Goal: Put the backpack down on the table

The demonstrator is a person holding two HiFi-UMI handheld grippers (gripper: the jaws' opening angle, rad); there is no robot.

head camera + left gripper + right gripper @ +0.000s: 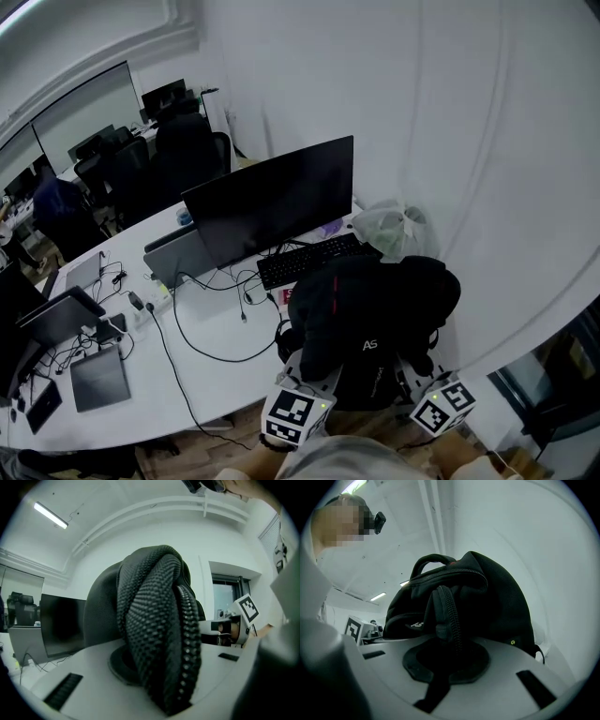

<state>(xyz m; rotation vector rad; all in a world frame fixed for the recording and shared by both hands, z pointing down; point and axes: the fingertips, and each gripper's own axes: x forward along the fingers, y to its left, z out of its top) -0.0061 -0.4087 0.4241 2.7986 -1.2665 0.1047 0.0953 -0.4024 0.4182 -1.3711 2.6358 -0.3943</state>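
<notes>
While the backpack (pixel 375 328) hangs between the two tools, I'd say the step in hand is the carry-in, with the put-down not yet done. It sits over the near right end of the table (pixel 216 328), just in front of the keyboard (pixel 309 260) and close to the plastic bag (pixel 389 230) by the wall. From the head view I can't tell if its bottom touches the table or hangs just above it.

Left tool (pixel 159 681) is clenched on a thick mesh strap (pixel 150 620), which fills the gap between the jaws. Right tool (pixel 447 665) is clamped nearly closed on a fold of the backpack with a zipper (pixel 452 616) running along it. So both are grasping the backpack, one on each side.

Next move, as I read it: bring it down onto bare table, keeping it off the keyboard and the cables (pixel 187 337) trailing from under the monitor (pixel 272 202), let it settle so it won't tip off the near edge, then let go with both tools.

Writing-wise, white letters "AS" (pixel 369 345) show on the backpack's front. A bit of white print also shows in the right gripper view, but it's too small to read.
</notes>
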